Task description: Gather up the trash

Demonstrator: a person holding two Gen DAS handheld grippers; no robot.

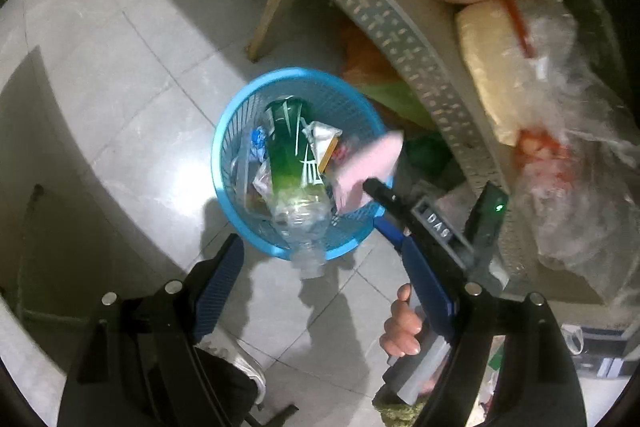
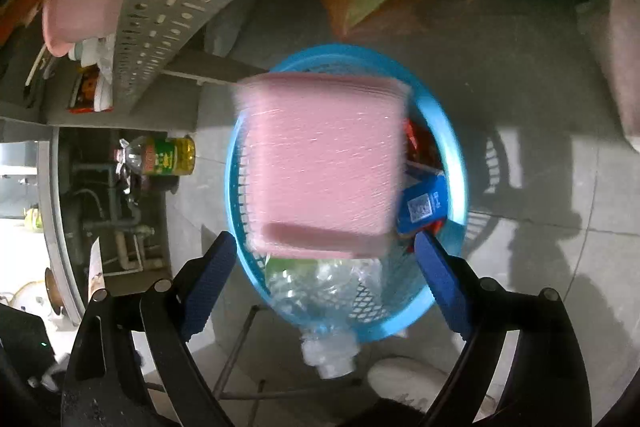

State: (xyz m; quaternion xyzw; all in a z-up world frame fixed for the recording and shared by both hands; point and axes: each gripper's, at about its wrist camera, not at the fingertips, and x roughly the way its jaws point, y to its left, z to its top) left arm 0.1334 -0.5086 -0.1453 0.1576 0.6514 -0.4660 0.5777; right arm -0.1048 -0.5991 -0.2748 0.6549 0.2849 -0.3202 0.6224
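My right tongs [image 2: 320, 267] are spread above the blue basket [image 2: 456, 163]; a blurred pink slab [image 2: 320, 167] sits at twelve o'clock, untouched. My left tongs [image 1: 324, 267] gape too. "DAS" [image 1: 438, 225] reads at three o'clock.

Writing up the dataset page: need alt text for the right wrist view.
A motion-blurred pink packet sits between the open jaws of the right gripper, over a blue mesh basket on a tiled floor. The basket holds a clear plastic bottle and a blue carton.
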